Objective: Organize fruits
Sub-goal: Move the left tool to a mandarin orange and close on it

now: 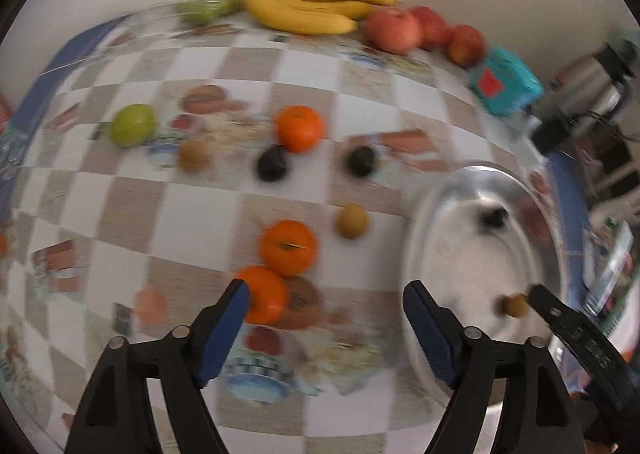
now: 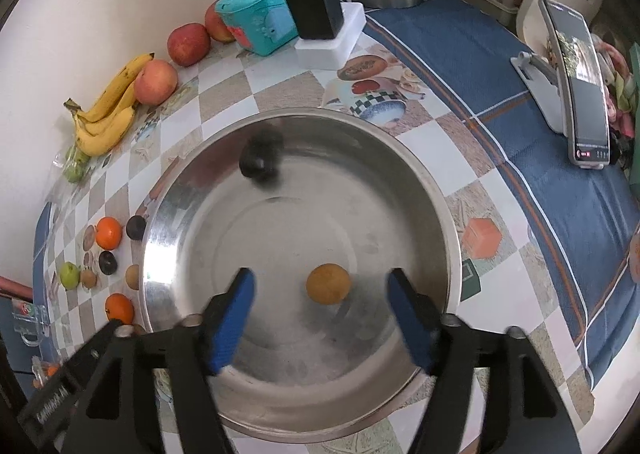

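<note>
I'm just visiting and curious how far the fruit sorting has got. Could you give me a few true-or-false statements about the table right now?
1. The metal bowl holds two fruits. True: a dark fruit and a small brown fruit.
2. The right gripper is clamped on the brown fruit. False: its jaws stand open, apart from it.
3. The bananas lie in the bowl. False: they lie by the wall.
4. The left gripper holds nothing. True.

Left wrist: I look steeply down over the table [image 1: 200, 206], apparently from near; blurred.
Right wrist: close above the steel bowl [image 2: 160, 222].
Shared: bowl, bananas [image 2: 108, 110].
</note>
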`<state>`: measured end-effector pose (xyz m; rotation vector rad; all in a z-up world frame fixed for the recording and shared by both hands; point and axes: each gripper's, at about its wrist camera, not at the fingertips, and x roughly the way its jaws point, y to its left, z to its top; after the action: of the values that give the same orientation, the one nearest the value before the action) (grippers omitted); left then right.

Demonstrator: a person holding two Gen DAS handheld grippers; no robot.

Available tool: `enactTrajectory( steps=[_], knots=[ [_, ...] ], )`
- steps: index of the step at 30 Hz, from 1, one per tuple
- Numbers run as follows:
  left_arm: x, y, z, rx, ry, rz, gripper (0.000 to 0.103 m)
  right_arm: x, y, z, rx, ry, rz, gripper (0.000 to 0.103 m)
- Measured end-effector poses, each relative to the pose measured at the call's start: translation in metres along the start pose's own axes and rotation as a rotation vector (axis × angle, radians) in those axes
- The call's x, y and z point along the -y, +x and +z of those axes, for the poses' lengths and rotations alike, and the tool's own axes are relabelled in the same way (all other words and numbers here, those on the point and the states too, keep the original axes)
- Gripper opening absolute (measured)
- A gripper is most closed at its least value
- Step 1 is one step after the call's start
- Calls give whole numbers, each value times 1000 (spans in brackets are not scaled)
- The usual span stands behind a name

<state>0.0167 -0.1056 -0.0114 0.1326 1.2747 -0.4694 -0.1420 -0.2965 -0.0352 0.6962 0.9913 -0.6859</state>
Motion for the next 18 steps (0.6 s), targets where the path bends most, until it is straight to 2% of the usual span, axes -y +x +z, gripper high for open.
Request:
enactTrajectory(
  steps=[3,7,18],
  knots=[
    [-19,-1,3,15,-43,78,94,-2,0,0,12,-18,5,88],
    [-39,-5,10,39,-84,110,102,-9,0,-1,23,-50,22,89],
    [-81,-29,26,118,-141,193,103,-32,-10,-6,90,-109,86,91]
  ],
)
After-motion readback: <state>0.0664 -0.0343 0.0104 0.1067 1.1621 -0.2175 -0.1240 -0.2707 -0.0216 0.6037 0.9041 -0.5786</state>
